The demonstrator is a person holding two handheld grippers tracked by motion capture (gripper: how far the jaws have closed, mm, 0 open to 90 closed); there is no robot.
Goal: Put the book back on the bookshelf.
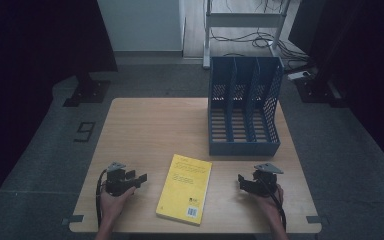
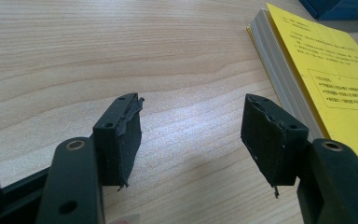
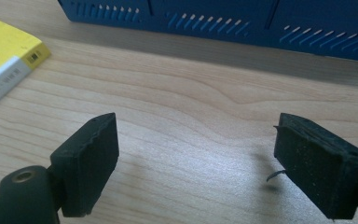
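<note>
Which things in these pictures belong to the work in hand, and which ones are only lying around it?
Belong to the work:
- yellow book, flat on the table between both grippers
- blue file rack, standing behind the book
- left gripper and right gripper, both open, holding nothing

Only lying around:
- cables on the floor behind the table
- metal frame at the back

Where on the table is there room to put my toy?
Bare wood fills the far left of the wooden table, beside the blue plastic file rack. Nearer, the yellow paperback book lies between the left gripper and right gripper: crowded.
</note>
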